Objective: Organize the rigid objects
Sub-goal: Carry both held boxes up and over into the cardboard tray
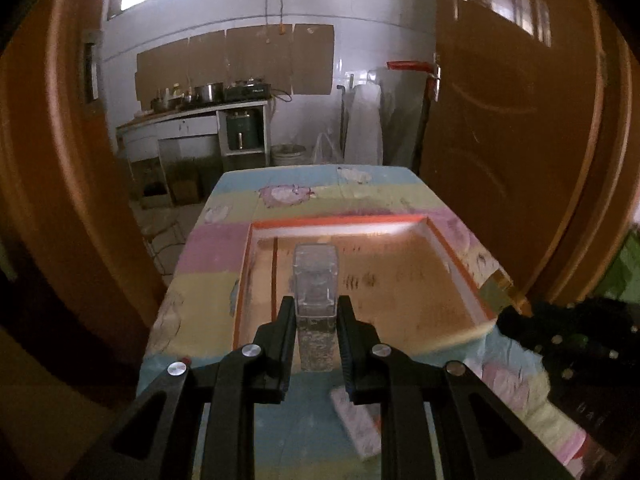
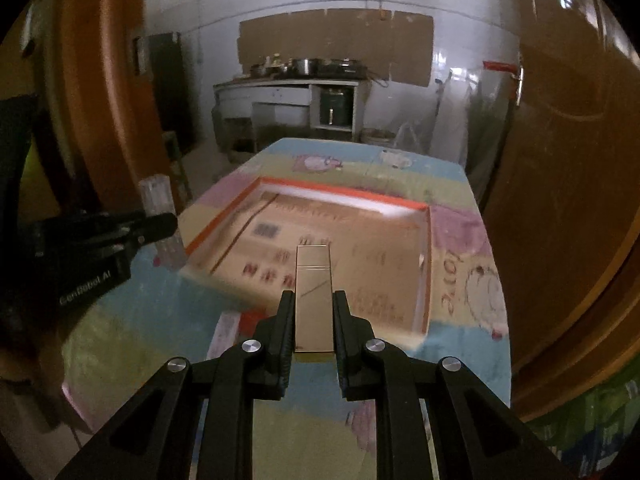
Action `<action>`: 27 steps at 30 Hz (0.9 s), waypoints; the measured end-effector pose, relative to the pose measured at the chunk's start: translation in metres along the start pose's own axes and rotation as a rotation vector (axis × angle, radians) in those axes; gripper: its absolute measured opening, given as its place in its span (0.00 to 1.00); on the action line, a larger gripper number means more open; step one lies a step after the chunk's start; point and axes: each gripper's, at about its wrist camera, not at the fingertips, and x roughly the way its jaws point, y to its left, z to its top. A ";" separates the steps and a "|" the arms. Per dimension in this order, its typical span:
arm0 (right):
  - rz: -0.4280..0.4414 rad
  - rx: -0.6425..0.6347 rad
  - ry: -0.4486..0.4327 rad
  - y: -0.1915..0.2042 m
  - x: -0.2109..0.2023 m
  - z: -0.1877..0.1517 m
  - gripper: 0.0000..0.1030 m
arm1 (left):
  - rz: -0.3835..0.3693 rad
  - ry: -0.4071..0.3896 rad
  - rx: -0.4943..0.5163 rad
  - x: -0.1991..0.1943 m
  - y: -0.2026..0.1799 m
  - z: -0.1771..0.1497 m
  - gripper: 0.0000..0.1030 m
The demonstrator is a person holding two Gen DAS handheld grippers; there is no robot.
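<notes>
My left gripper (image 1: pixel 315 304) is shut on a clear plastic rectangular bottle (image 1: pixel 315 276), held above the near edge of an open cardboard box (image 1: pixel 456 264) with an orange rim. In the right wrist view the same left gripper (image 2: pixel 160 222) shows at the left edge, gripping the clear bottle (image 2: pixel 157 194) upright. My right gripper (image 2: pixel 313 300) is shut on a shiny gold rectangular case (image 2: pixel 313 276), held over the near part of the box (image 2: pixel 426 264). The box floor shows printed marks and nothing lying in it.
The box sits on a table with a pastel cartoon cloth (image 1: pixel 280 192). A flat pink-patterned packet (image 1: pixel 356 420) lies on the cloth near the front edge. Brown doors flank the table. A kitchen counter (image 1: pixel 192 112) with pots stands at the far wall. Dark bottles (image 1: pixel 576 344) stand low right.
</notes>
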 end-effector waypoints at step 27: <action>-0.033 0.197 0.237 -0.062 0.154 0.053 0.18 | -0.025 0.294 -0.014 0.159 0.010 0.029 0.20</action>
